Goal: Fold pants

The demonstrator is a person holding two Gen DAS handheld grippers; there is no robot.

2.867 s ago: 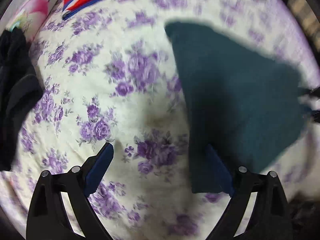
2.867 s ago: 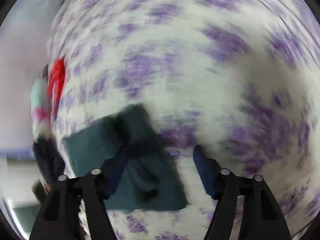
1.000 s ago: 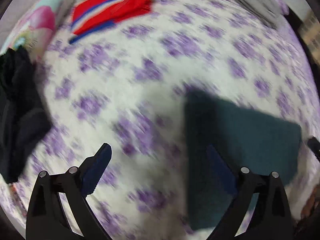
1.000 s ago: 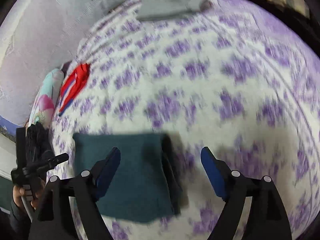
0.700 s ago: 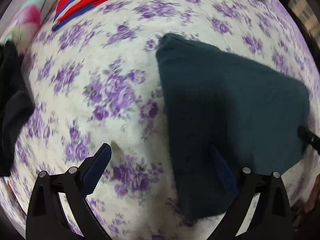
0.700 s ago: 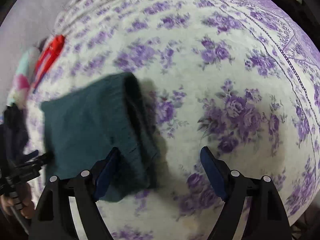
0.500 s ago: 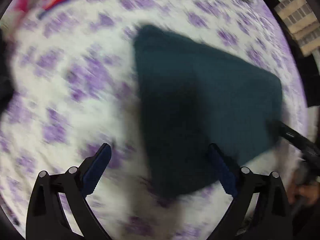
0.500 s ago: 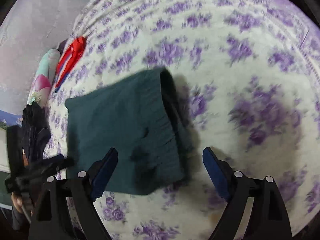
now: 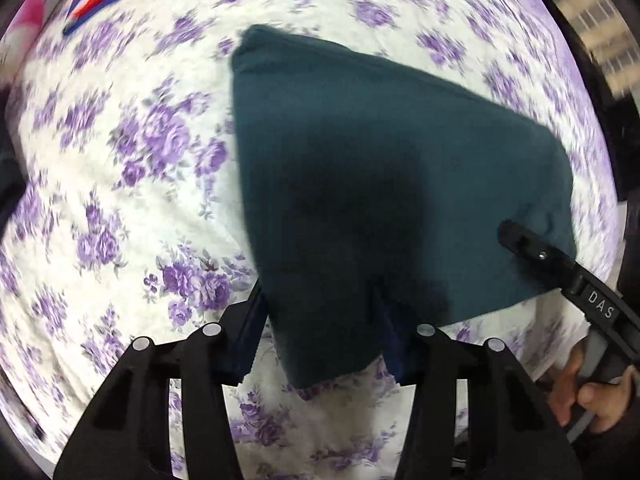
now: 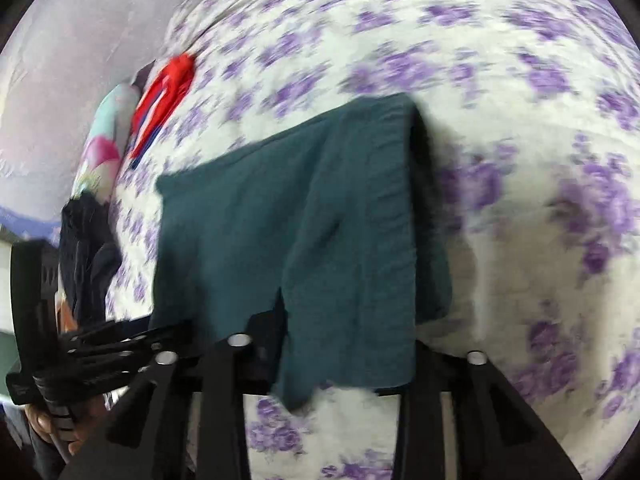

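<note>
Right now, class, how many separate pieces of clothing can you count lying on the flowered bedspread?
3: teal pants in the middle between both grippers, a red striped garment at the far edge, and a dark garment at the left edge. Others may be out of view.

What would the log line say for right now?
left gripper: shut on pants | right gripper: shut on pants | pants: folded, on bedsheet

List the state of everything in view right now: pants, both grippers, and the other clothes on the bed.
teal pants: folded, near edge between both grippers' fingers
left gripper: shut on pants' near corner
right gripper: shut on pants' near edge
red striped garment: lying at the bedspread's far edge
dark clothes: heaped beside the pants
floral bedspread: spread under the pants
</note>
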